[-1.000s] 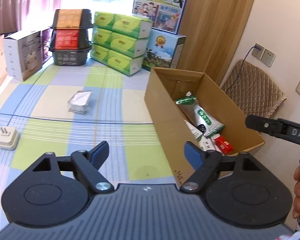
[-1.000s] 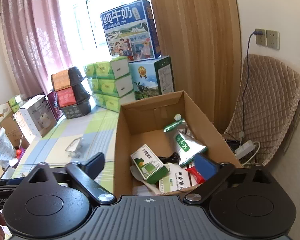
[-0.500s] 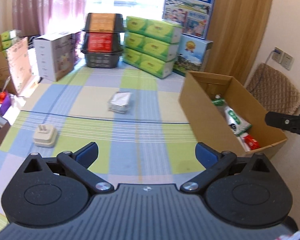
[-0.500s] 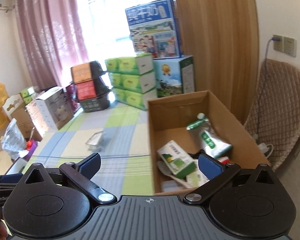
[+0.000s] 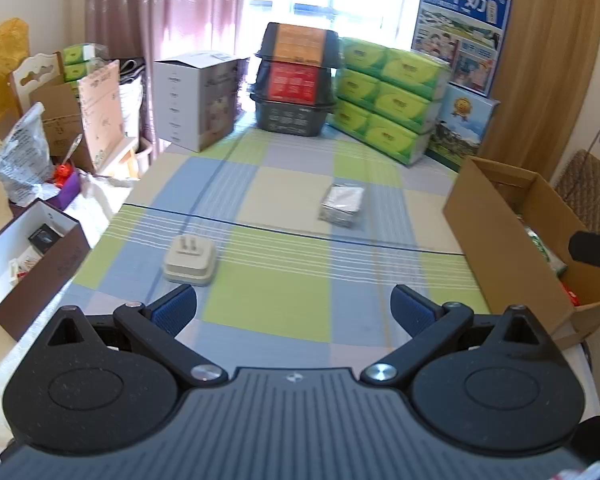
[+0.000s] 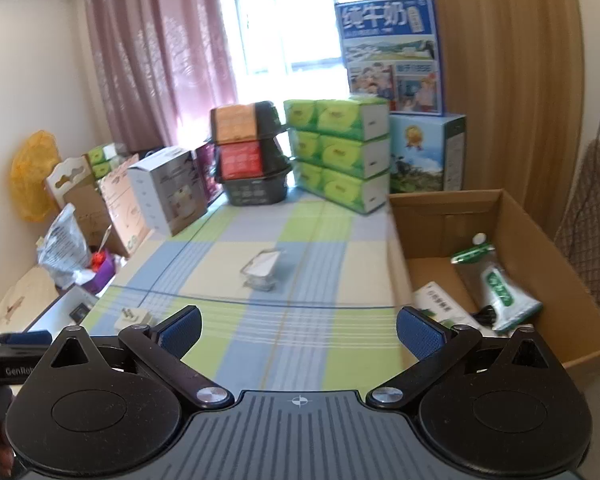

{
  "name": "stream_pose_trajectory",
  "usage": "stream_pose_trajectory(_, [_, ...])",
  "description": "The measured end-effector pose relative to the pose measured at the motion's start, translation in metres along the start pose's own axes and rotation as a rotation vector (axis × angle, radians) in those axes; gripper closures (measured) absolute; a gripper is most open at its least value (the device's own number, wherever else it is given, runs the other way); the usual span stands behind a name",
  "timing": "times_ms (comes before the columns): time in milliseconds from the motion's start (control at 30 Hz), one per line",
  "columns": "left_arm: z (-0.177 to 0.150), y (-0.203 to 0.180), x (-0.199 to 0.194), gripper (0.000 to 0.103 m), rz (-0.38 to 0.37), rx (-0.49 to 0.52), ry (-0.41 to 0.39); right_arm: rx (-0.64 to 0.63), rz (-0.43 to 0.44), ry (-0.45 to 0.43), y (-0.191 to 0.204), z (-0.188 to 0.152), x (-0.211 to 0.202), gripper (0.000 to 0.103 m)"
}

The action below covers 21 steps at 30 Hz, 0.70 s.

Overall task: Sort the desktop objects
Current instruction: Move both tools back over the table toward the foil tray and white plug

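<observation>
Backlit by blown-out window [image 6: 300, 20] (edges bowed, slight blur).

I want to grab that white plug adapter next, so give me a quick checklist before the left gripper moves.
1. Left gripper open and empty: ok.
2. White plug adapter in view, just ahead of the left finger: ok.
3. Nothing touching the adapter on the checked cloth: ok.
4. Right gripper open, out of the way: ok.
5. Room left in the cardboard box: ok.
6. Adapter prongs pointing up, so the sides are free to grip: ok.
</observation>
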<state>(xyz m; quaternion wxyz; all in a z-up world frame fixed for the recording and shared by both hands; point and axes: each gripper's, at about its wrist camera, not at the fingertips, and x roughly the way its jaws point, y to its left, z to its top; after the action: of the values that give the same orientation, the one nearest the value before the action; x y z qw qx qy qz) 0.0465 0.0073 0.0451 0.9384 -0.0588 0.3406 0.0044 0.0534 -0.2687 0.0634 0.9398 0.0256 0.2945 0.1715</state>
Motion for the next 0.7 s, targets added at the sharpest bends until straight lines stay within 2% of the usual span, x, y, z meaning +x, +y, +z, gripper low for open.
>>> stream_pose_trajectory(333, [0.000, 0.042, 0.014, 0.002, 0.027, -0.022, 0.005, -0.034, 0.031, 0.041, 0.029, -0.013, 0.035, 0.002])
stream_pose_trajectory(700, [0.024, 0.049, 0.066, 0.002, 0.021, 0.031, -0.009, -0.044, 0.030, 0.065, 0.041, -0.018, 0.104, 0.002])
